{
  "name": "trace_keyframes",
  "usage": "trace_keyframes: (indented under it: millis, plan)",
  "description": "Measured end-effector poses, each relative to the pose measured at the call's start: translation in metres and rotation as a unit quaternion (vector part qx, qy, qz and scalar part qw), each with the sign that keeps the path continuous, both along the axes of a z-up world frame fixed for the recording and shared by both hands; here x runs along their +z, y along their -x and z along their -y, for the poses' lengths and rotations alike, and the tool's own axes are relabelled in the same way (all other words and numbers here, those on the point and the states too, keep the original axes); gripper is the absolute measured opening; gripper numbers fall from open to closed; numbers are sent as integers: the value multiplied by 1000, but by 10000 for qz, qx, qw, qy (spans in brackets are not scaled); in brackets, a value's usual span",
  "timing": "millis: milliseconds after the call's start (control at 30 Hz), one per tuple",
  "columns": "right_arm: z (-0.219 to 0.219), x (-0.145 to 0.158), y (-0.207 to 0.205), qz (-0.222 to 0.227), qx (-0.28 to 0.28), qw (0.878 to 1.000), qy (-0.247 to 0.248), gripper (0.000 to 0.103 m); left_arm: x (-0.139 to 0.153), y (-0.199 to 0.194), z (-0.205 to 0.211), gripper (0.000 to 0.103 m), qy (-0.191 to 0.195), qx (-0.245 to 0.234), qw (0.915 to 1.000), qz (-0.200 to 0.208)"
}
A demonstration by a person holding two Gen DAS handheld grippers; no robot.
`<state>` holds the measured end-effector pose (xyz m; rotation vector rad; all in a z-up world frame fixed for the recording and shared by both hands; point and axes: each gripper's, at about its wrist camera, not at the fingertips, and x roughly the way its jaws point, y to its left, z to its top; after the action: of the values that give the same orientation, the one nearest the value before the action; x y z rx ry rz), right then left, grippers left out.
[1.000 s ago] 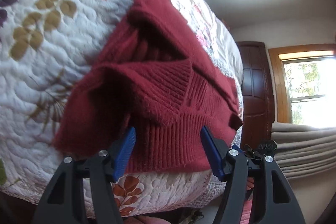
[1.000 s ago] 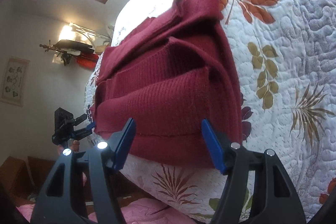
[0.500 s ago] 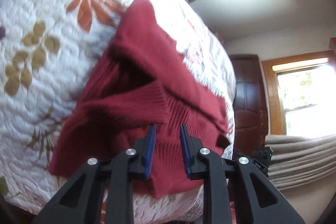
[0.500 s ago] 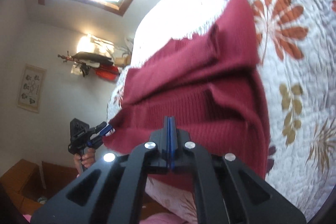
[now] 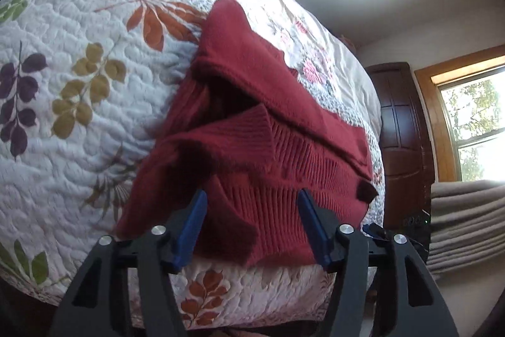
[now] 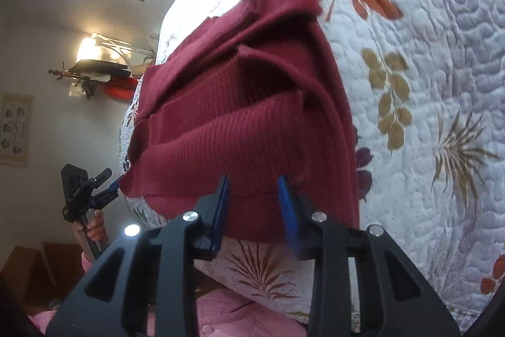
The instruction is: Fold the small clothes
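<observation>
While both sets of jaws stand open at near hem, holding nothing: left gripper (image 5: 251,225) wide, right gripper (image 6: 254,206) narrower. Red knit sweater (image 5: 265,135), partly folded, rumpled, lies on floral quilt (image 5: 79,84) near bed edge. Judged mid-fold; next move needs fresh hem grasp, then fold away.
</observation>
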<state>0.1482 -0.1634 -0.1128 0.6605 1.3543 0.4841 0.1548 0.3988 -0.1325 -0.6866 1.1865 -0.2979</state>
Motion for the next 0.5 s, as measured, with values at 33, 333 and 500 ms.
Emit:
trace_keyframes:
  millis: [33, 333, 500]
  plan:
    - [0, -6, 3, -44, -50, 10000, -3, 36, -2, 4, 6, 66, -95, -74, 9999, -19]
    - [-7, -26, -14, -47, -257, 9991, -341, 3, -23, -8, 29, 44, -1126, -170, 9931, -276]
    - [-9, -7, -23, 311, -245, 9982, -444, 2, -13, -20, 24, 21, -911, 34, 9958, -111]
